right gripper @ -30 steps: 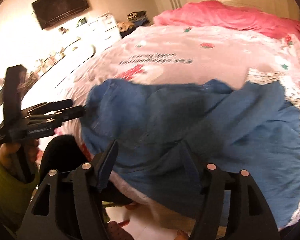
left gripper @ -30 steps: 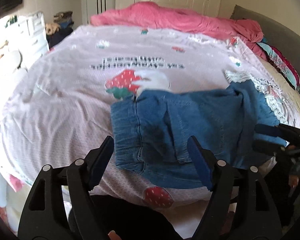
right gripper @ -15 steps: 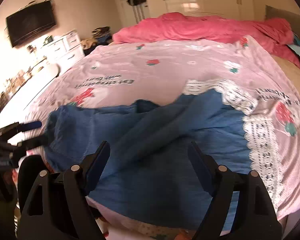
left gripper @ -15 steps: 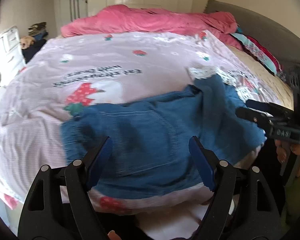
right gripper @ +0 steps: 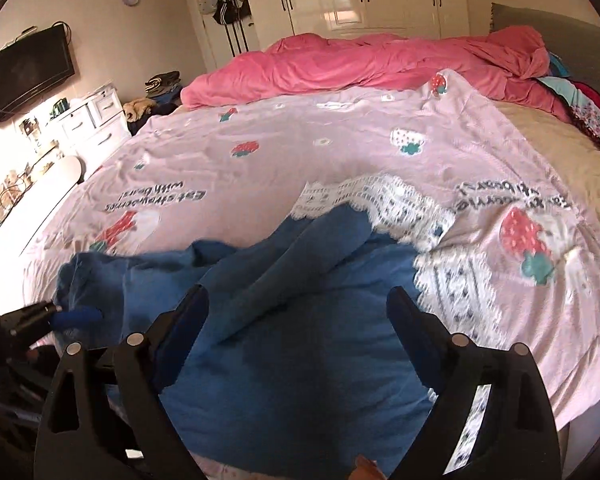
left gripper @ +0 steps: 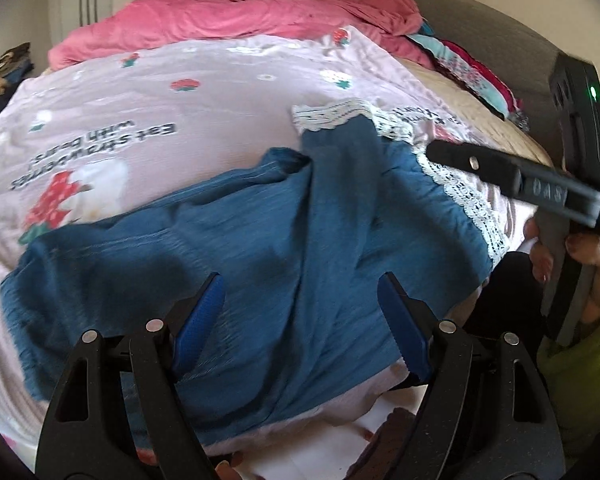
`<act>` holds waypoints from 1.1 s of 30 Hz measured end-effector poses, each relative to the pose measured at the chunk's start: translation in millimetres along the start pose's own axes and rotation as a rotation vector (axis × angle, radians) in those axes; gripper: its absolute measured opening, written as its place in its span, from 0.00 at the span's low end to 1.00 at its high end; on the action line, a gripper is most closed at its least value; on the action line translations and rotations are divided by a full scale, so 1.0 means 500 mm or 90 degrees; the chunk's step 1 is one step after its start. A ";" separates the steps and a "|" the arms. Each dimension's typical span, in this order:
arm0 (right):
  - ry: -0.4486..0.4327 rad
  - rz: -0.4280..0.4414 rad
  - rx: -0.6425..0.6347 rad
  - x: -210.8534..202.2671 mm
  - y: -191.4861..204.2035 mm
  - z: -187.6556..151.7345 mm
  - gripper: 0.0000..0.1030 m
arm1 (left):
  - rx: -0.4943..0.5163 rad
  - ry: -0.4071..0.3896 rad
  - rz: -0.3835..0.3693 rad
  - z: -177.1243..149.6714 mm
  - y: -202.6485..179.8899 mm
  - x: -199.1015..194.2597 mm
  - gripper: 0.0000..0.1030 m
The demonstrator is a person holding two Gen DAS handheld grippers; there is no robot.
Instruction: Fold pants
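The blue denim pants (left gripper: 260,256) lie rumpled on the near edge of the bed, with white lace hems (left gripper: 468,200) at the right. They also show in the right wrist view (right gripper: 284,320). My left gripper (left gripper: 300,304) is open and empty, hovering just above the pants' middle. My right gripper (right gripper: 296,312) is open and empty above the leg end; it shows in the left wrist view (left gripper: 480,164) to the right, above the lace hem. The left gripper's tip (right gripper: 76,316) sits by the waistband at the far left.
The bed carries a pink strawberry-print sheet (right gripper: 300,152) and a bunched pink duvet (right gripper: 360,60) at the far side. Folded colourful fabric (left gripper: 472,76) lies by the grey headboard. White drawers (right gripper: 96,124) and a wall TV (right gripper: 24,72) stand left of the bed.
Both grippers swung rightward along the pants; the left moved from the waistband toward the middle, the right toward the lace hems. The pants now lie more spread out.
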State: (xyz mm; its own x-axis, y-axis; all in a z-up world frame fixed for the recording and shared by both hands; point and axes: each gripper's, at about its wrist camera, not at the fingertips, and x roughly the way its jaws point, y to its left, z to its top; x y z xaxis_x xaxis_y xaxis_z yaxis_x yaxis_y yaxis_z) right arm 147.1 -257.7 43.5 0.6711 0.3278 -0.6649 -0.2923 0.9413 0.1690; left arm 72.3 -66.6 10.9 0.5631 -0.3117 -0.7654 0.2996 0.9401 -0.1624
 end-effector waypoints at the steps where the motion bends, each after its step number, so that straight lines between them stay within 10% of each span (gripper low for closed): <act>1: 0.001 -0.003 0.003 0.005 -0.008 0.011 0.90 | 0.005 0.001 -0.004 0.006 -0.005 0.008 0.69; 26: 0.221 -0.094 -0.014 0.431 0.037 0.187 0.88 | 0.039 -0.006 -0.056 0.001 -0.024 0.101 0.39; 33: 0.176 -0.133 -0.029 0.427 -0.001 0.182 0.28 | 0.013 -0.007 -0.072 0.005 -0.007 0.110 0.39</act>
State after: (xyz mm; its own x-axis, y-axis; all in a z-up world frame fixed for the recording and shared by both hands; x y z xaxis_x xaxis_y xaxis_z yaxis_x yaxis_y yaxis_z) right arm 352.5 -180.9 -32.1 0.5115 0.0884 -0.8547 -0.2019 0.9792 -0.0195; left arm 104.4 -87.7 -29.1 0.5338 -0.4166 -0.7358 0.3764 0.8963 -0.2344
